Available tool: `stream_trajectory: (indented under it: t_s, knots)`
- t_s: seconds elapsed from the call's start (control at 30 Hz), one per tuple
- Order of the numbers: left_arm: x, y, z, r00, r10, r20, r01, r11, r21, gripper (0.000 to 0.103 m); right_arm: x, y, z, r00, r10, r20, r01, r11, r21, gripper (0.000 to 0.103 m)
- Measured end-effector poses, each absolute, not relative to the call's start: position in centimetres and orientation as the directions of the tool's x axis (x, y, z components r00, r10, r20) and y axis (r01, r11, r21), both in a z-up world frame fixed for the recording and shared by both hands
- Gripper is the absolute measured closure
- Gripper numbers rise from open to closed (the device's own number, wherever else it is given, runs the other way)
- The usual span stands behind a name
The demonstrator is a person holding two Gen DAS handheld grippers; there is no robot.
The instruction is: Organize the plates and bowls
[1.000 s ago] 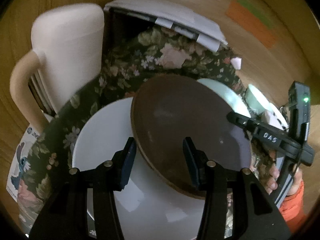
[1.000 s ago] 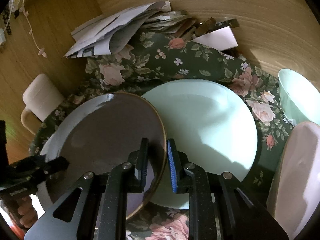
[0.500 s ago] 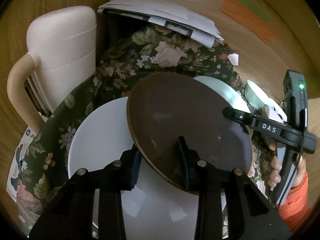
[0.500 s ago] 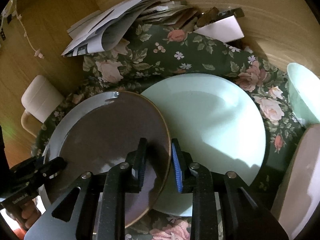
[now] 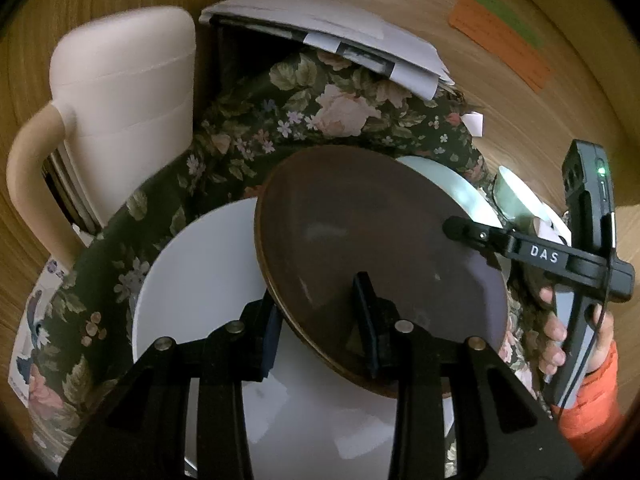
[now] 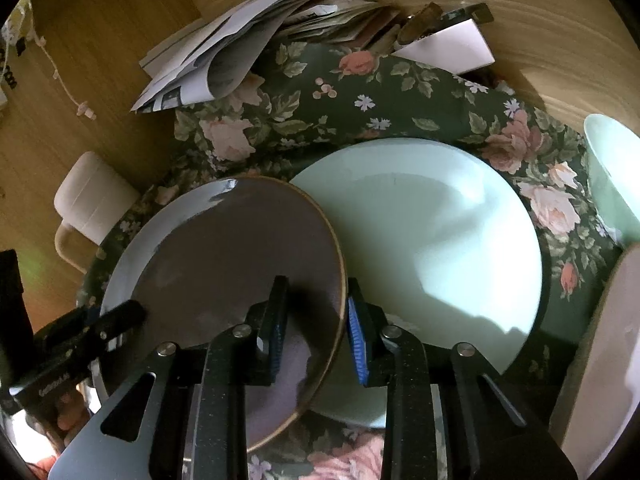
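Your left claw point(image 5: 320, 320): closed around the near rim of the round dark brown plate point(image 5: 372, 240), one finger under, one over. Your right claw point(image 6: 316, 320): straddling the opposite rim of that plate point(image 6: 240, 264), fingers close to the edge; firm contact cannot be told. The brown plate sits tilted, overlapping the large white plate point(image 5: 200, 280) and the pale mint-green plate point(image 6: 432, 240). All rest on the dark green floral tablecloth point(image 6: 360, 92) covering the surface. Further items: mint-green bowl point(image 6: 608, 184) at right; stack of white papers point(image 6: 224, 52) behind.
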State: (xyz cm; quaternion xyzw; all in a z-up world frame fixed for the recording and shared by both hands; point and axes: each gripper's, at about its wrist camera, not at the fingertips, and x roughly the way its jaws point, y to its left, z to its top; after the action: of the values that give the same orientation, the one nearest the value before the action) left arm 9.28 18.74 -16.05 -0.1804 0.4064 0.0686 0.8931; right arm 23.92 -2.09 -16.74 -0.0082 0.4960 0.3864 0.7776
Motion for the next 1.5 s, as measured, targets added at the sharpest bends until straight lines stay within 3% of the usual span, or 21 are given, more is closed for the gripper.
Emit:
stream_trajectory:
  t_s: [1.5]
  knots:
    - [6.0,11.8,-12.4,0.743,-0.072,-0.665,-0.128,0.96,-0.247,0.068,15.1,-13.0,-10.7,0.431,0.606,-0.668,-0.56,0.76,0.329,0.078]
